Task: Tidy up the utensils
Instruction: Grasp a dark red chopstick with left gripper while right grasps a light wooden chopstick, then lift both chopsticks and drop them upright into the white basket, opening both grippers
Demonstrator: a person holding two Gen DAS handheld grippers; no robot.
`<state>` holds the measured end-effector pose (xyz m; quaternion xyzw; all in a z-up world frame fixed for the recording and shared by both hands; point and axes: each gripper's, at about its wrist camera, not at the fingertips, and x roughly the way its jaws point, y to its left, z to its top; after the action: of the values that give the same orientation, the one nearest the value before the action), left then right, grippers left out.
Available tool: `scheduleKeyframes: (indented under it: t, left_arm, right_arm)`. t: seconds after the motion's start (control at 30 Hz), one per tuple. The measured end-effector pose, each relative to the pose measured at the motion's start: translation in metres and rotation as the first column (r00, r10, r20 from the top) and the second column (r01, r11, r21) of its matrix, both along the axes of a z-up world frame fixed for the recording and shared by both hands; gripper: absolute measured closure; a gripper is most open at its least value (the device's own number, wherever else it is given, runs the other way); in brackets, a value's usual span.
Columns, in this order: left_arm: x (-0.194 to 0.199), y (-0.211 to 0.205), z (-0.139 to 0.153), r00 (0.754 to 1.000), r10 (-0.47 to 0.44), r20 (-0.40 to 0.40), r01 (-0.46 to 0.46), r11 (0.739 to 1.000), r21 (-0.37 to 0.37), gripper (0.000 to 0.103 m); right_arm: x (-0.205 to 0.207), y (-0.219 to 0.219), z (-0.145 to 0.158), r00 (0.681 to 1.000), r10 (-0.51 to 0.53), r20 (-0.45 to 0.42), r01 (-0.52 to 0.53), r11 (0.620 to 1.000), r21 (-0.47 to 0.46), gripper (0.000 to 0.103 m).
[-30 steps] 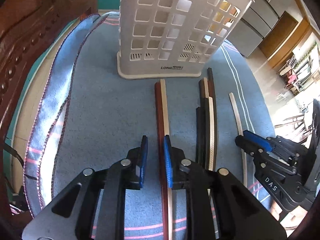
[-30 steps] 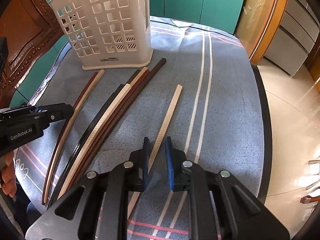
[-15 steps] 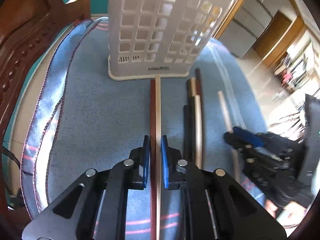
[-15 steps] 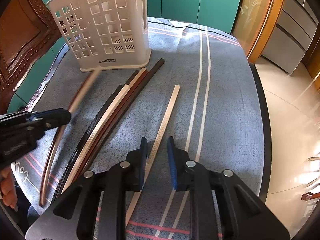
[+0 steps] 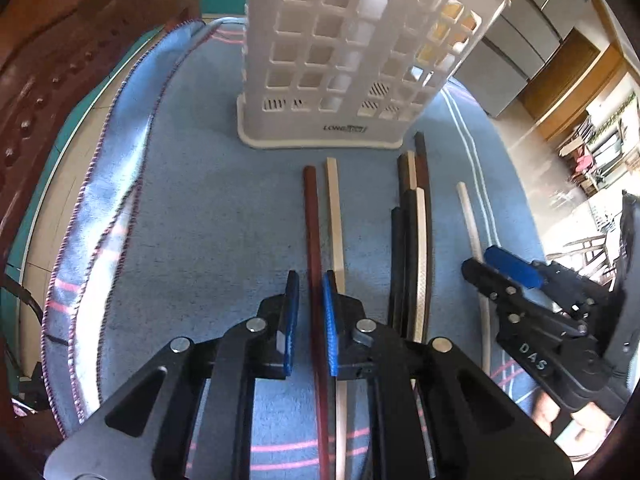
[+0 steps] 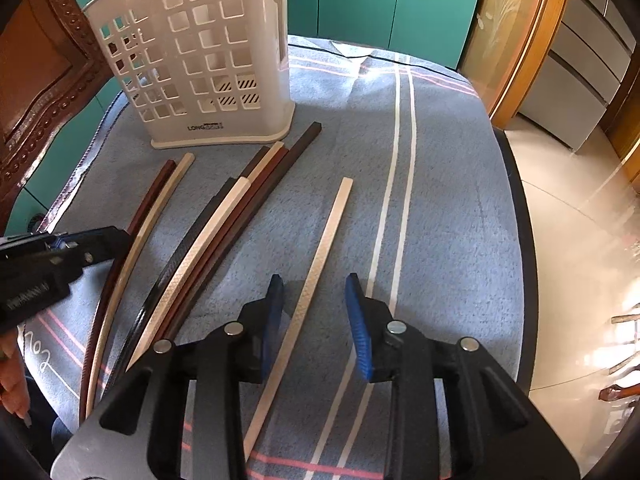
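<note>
Holder [image 5: 352, 60] beyond chopstick bundle [image 6: 216, 240]; left claw [image 5: 311, 320] parted around brown chopstick [image 5: 312, 232], right claw [image 6: 316, 320] wide.

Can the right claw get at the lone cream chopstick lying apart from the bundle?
Probably yes: the right claw is open with the lone cream chopstick running between its fingers on the blue cloth, nothing lying over it.

Teal cabinets [image 6: 384, 4], glossy tiled floor [image 6: 576, 248]

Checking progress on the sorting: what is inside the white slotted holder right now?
Through the square holes of the white holder, only light and its far wall show; no chopstick is visible inside. Its solid base band hides the bottom. The chopsticks lie on the blue cloth.
</note>
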<state>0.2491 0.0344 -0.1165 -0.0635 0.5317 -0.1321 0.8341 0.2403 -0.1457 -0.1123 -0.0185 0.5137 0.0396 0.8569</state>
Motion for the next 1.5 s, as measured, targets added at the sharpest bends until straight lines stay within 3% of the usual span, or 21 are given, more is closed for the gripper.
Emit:
scheduleKeyframes:
  t: [0.3,0.37,0.4,0.5,0.6,0.77,0.9,1.2,1.37,1.4,1.5]
  left_arm:
    - [0.027,-0.018,0.004,0.999,-0.022,0.049,0.016,0.993,0.121,0.088]
    - [0.027,-0.021,0.005,0.998,-0.031,0.062,0.021,0.988,0.154,0.094]
    - [0.026,-0.021,0.005,0.997,-0.035,0.068,0.023,0.985,0.169,0.095]
    - [0.024,-0.016,0.006,0.998,-0.023,0.061,0.014,0.991,0.136,0.096]
    - [0.014,-0.007,0.017,0.994,-0.018,0.109,0.003,0.992,0.129,0.096]
    - [-0.004,0.001,0.044,0.977,-0.040,0.210,0.022,0.996,0.083,0.096]
    - [-0.022,0.009,0.079,0.957,-0.014,0.290,0.014,1.000,0.002,0.096]
    - [-0.062,0.052,0.189,0.849,0.083,0.521,0.013,0.984,-0.178,0.096]
    - [-0.055,0.079,0.231,0.770,0.210,0.603,-0.012,0.949,-0.315,0.096]
    - [-0.054,0.081,0.236,0.750,0.244,0.615,-0.030,0.941,-0.338,0.096]
    - [-0.042,0.091,0.248,0.628,0.383,0.678,-0.101,0.904,-0.416,0.096]
  right_arm:
    - [0.026,0.003,-0.002,0.999,-0.030,-0.030,0.029,0.999,-0.026,0.071]
    - [0.027,0.003,-0.002,0.999,-0.026,-0.037,0.025,1.000,-0.013,0.079]
    - [0.027,0.004,-0.001,0.999,-0.024,-0.039,0.024,1.000,0.000,0.090]
    - [0.024,-0.002,-0.001,0.999,-0.040,-0.035,0.042,0.997,0.067,0.094]
    - [0.016,-0.009,0.003,0.998,-0.056,-0.026,0.060,0.987,0.151,0.096]
    - [-0.007,-0.019,0.036,0.995,-0.080,0.068,0.065,0.978,0.197,0.096]
    - [-0.029,-0.024,0.075,0.985,-0.070,0.158,0.035,0.976,0.213,0.096]
    - [-0.069,-0.042,0.152,0.946,-0.099,0.308,0.008,0.958,0.286,0.096]
    - [-0.069,-0.045,0.189,0.915,-0.108,0.388,-0.015,0.953,0.302,0.096]
    - [-0.066,-0.045,0.197,0.908,-0.111,0.405,-0.016,0.954,0.298,0.096]
    - [-0.055,-0.047,0.217,0.892,-0.121,0.436,-0.016,0.954,0.299,0.096]
